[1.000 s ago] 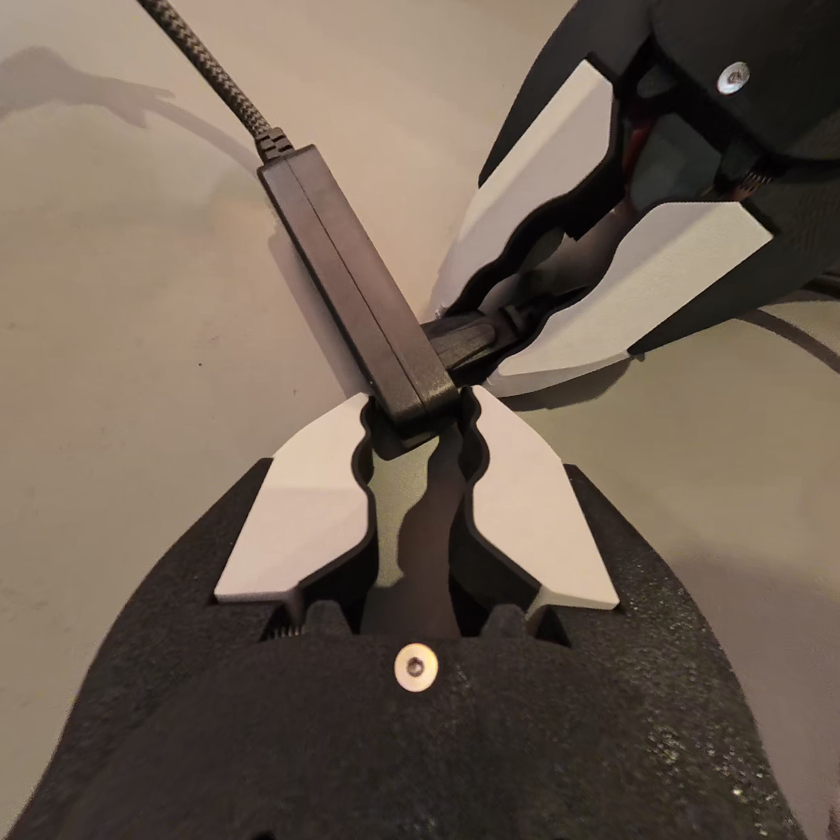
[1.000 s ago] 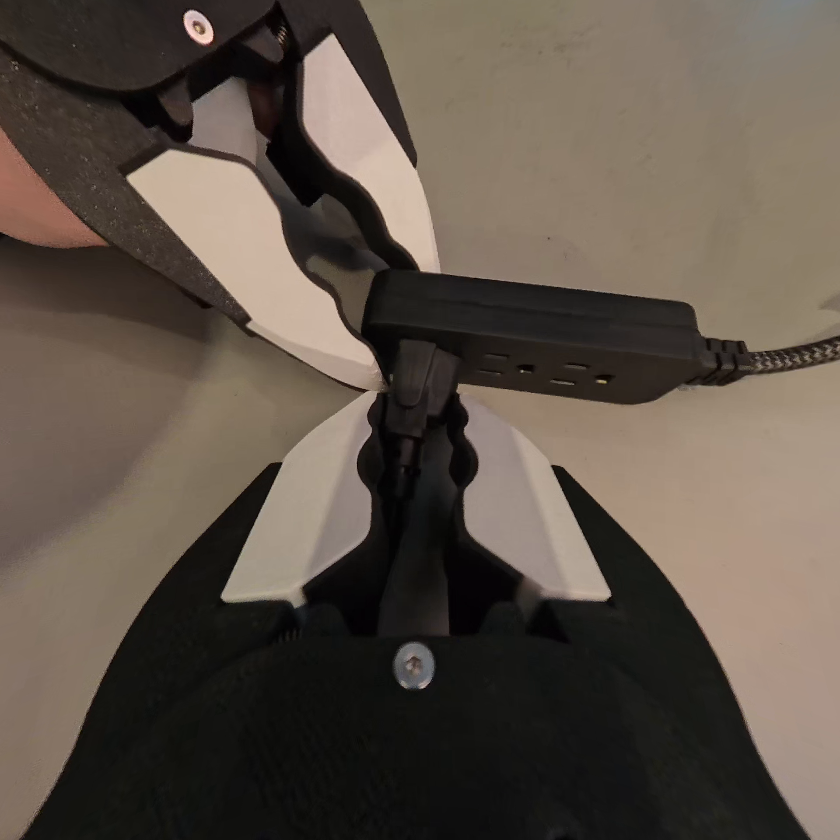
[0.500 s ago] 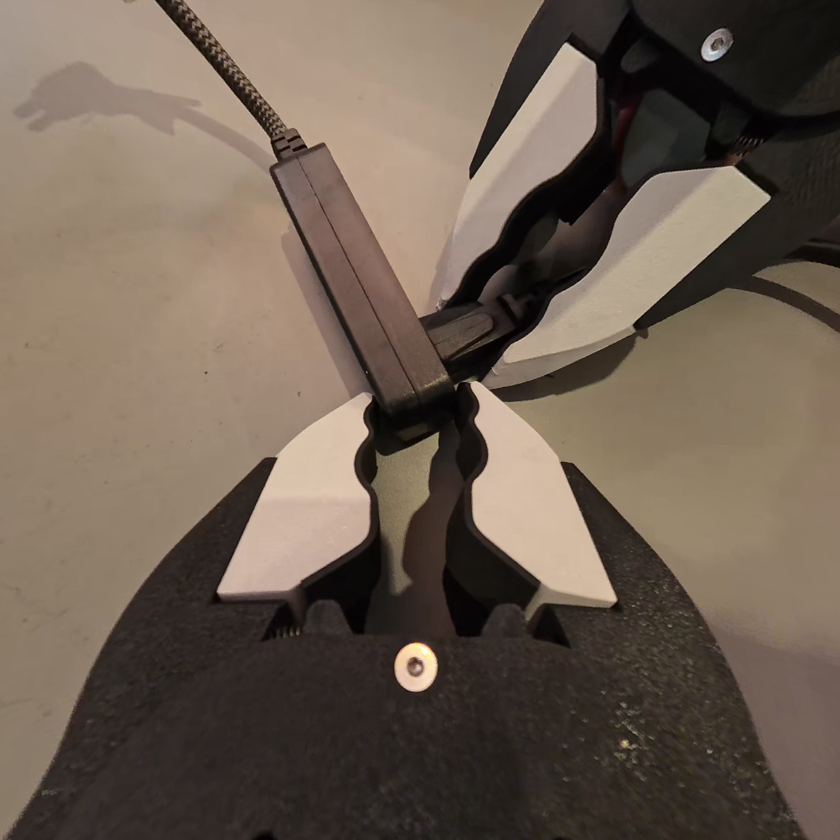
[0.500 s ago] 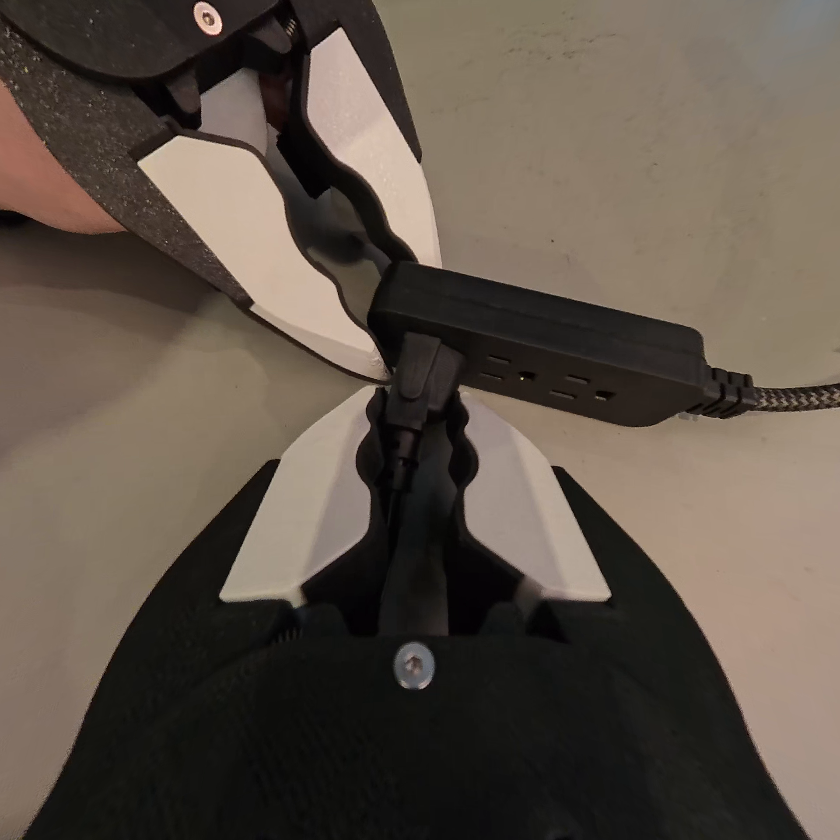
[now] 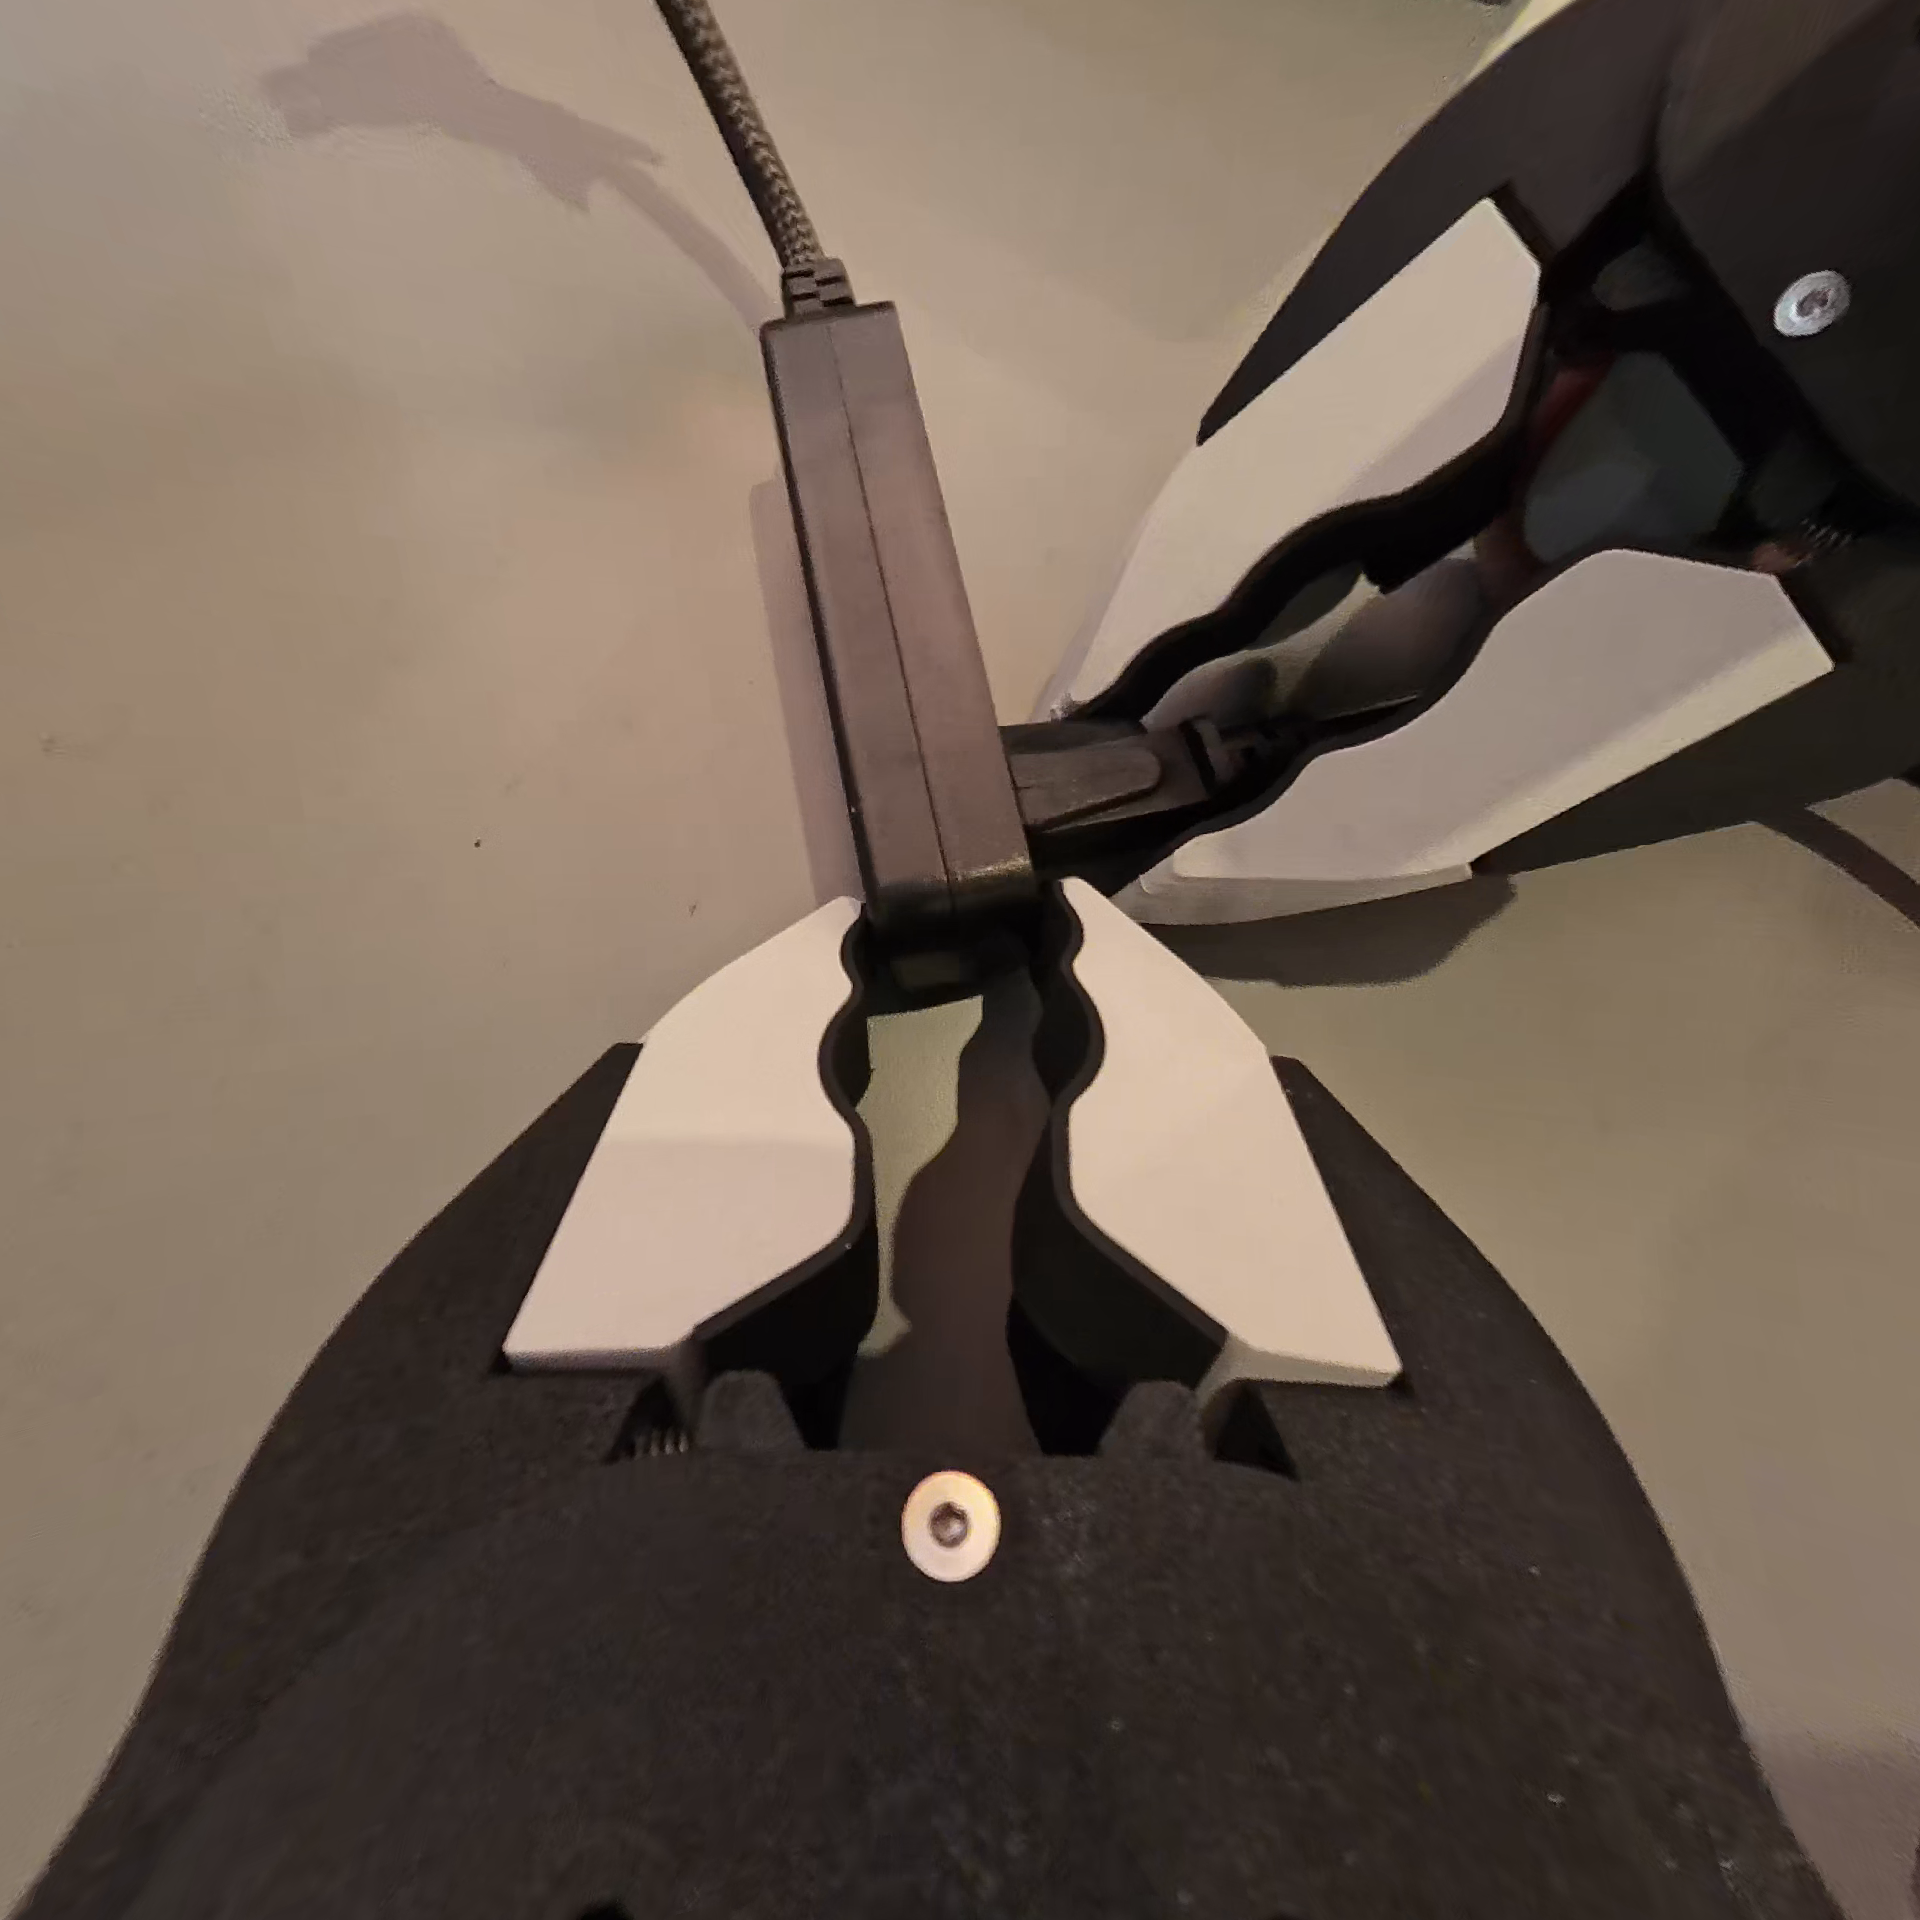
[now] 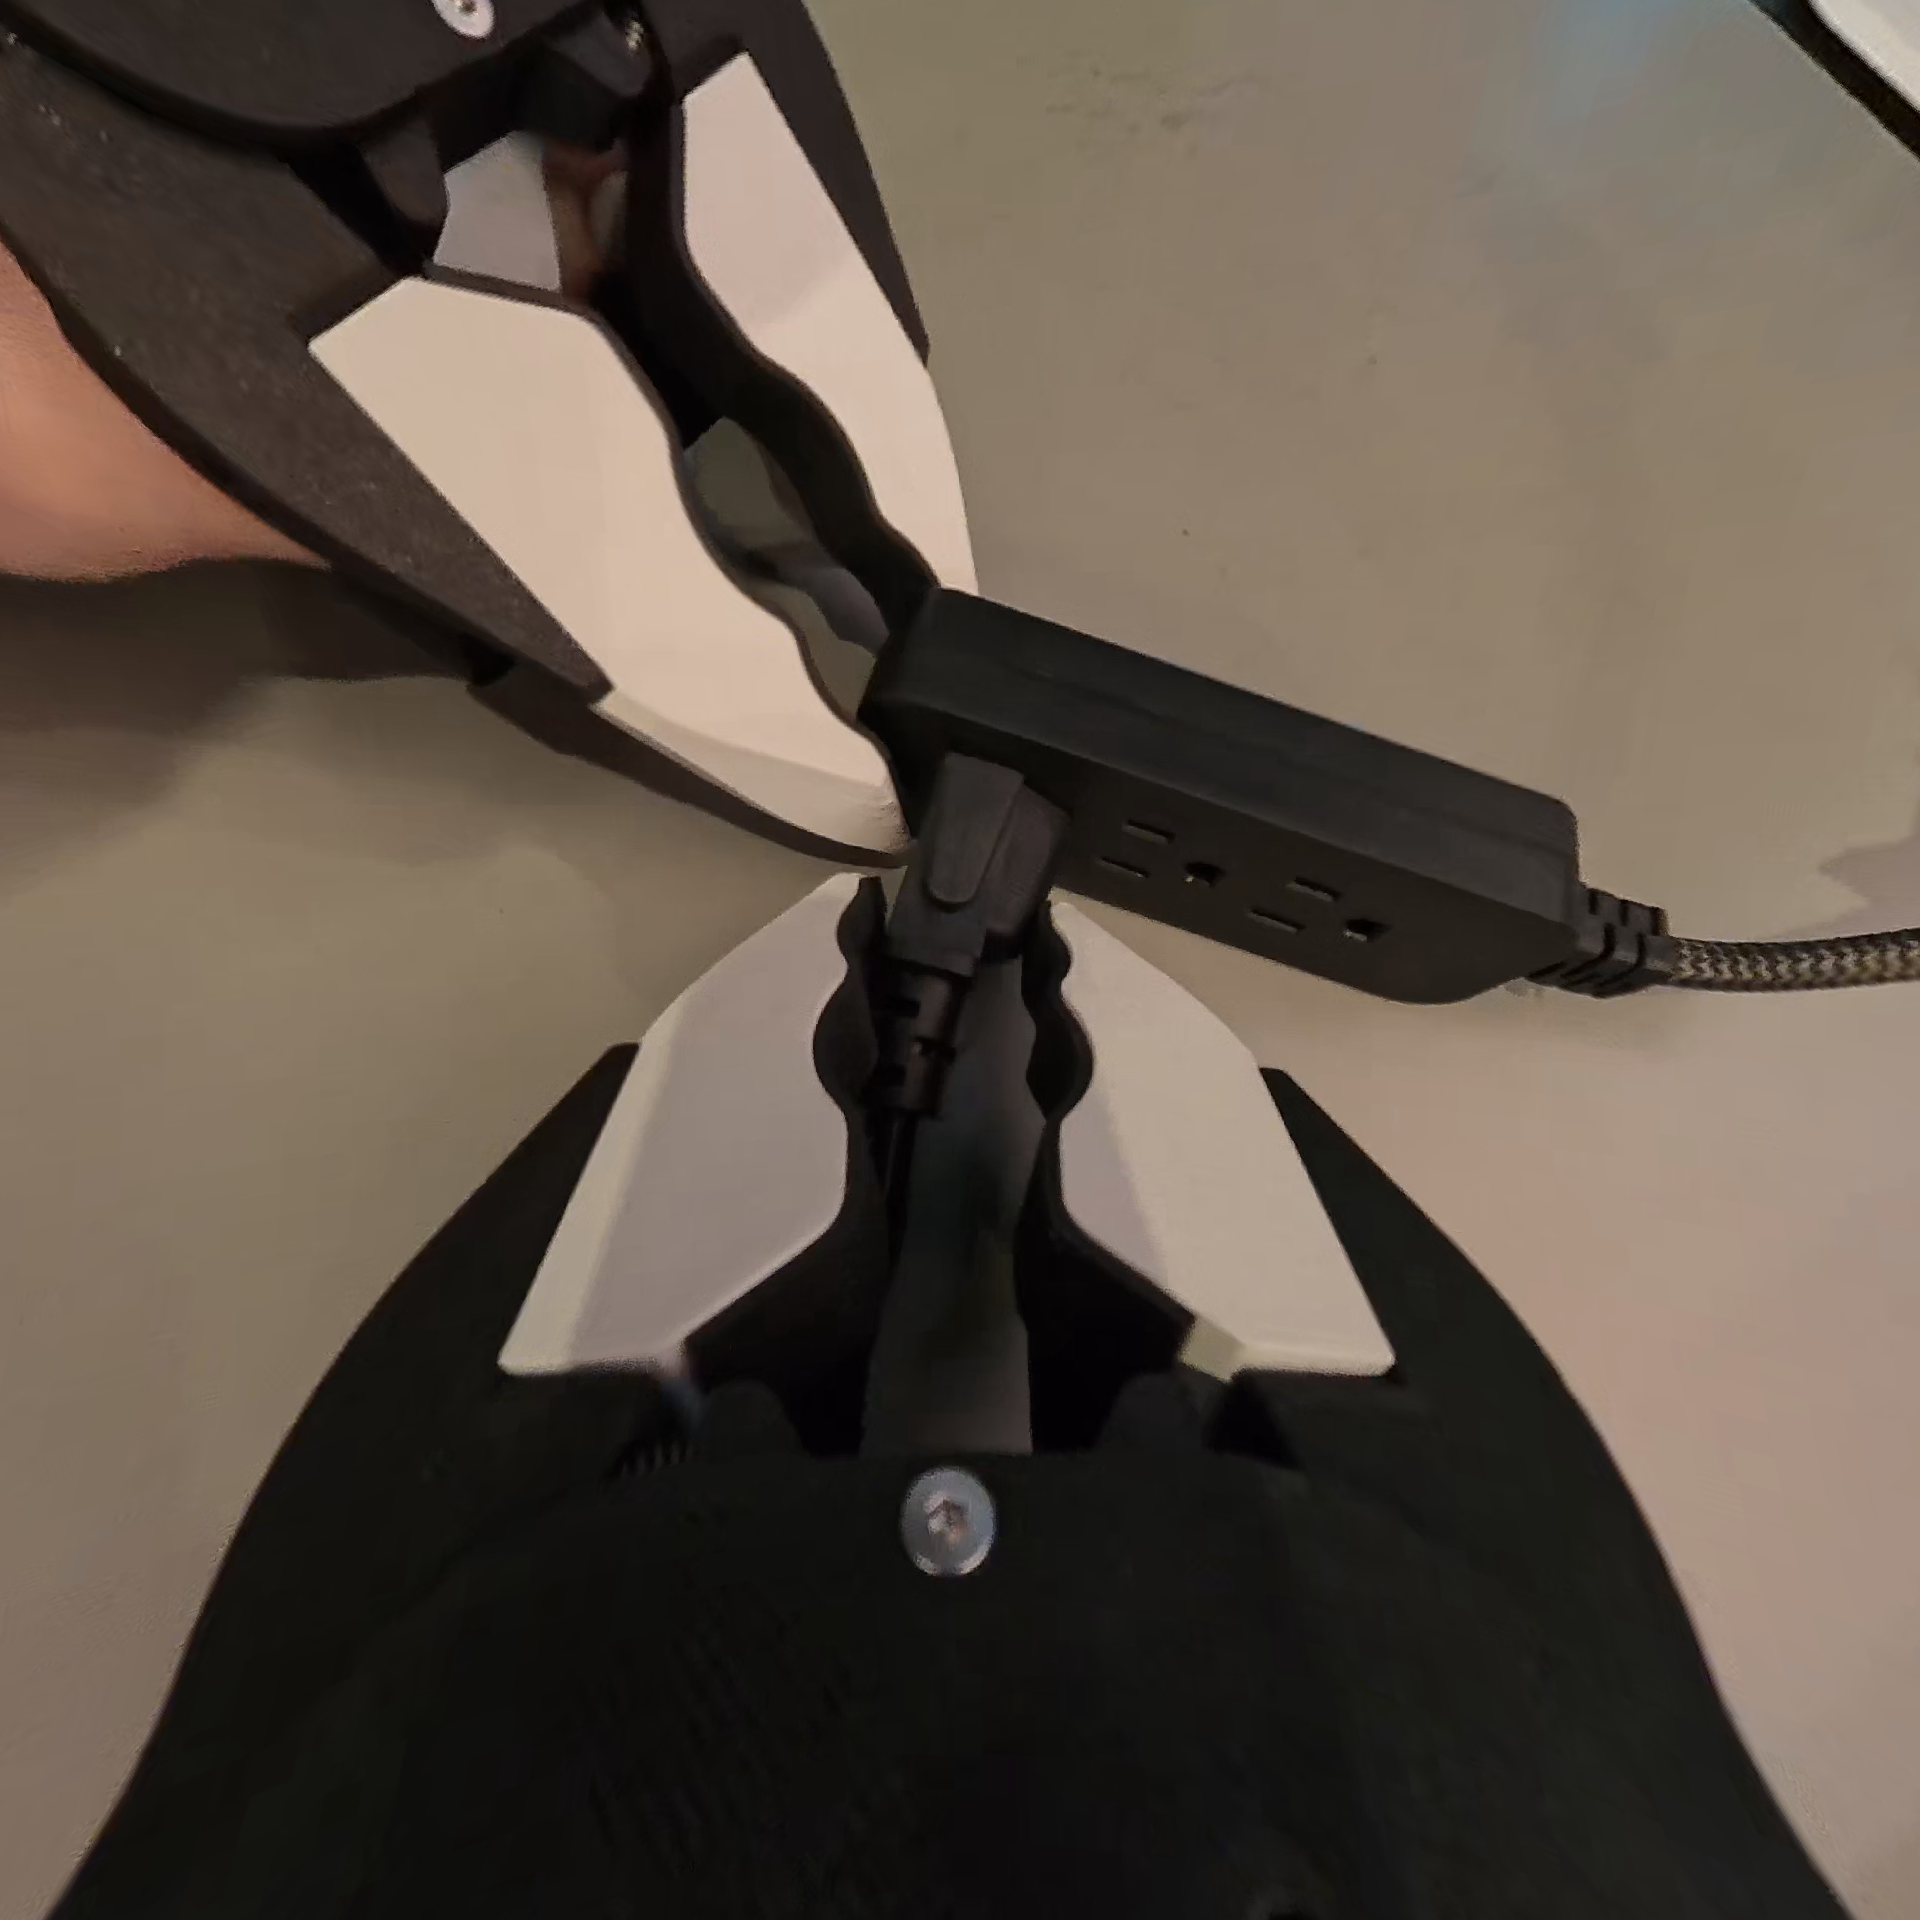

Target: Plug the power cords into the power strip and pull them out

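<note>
A black power strip (image 5: pixel 883 623) with a braided cable (image 5: pixel 743 135) lies on its side on the beige table. My left gripper (image 5: pixel 951 914) is shut on its near end. A black plug (image 5: pixel 1091 774) sits in the strip's end socket. My right gripper (image 6: pixel 951 914) is shut on that plug (image 6: pixel 971 852), its thin cord (image 6: pixel 899 1122) running back between the fingers. In the right wrist view the strip (image 6: pixel 1226 769) shows two free sockets, and the left gripper (image 6: pixel 894 769) holds its left end. The right gripper (image 5: pixel 1101 810) shows at the right in the left wrist view.
The beige table (image 5: pixel 364 727) is bare around the strip. The braided cable (image 6: pixel 1766 961) runs off to the right in the right wrist view. A person's hand (image 6: pixel 94 488) shows behind the left gripper. A white object (image 6: pixel 1870 62) lies at the top right corner. Only a small space, under 4 cm, lies between the two pairs of fingers.
The strip has swung so that it points nearly straight away from my left gripper. Both grippers keep their hold, and the plug stays seated in the socket.
</note>
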